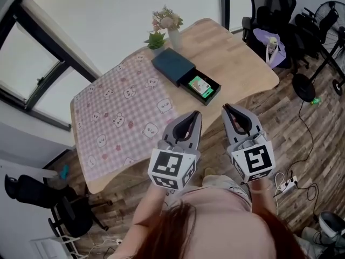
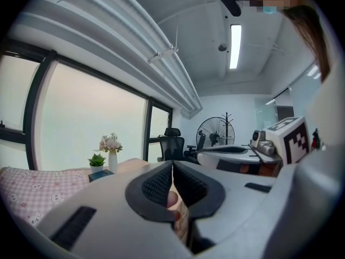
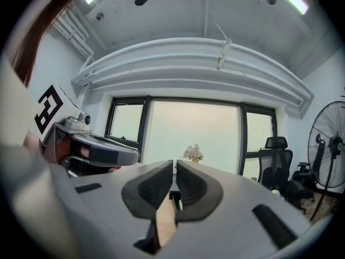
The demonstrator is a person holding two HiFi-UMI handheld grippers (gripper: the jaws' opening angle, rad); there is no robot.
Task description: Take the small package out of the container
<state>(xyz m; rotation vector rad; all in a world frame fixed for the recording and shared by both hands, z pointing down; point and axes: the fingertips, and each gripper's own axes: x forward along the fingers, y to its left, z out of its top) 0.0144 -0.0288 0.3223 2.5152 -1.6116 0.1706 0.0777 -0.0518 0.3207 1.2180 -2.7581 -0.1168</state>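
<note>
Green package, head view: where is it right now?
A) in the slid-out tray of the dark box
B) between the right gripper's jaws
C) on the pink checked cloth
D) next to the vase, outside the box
A: in the head view the green package lies in the pulled-out tray of the dark box, while the right gripper is short of the table, its jaws together on nothing.
</note>
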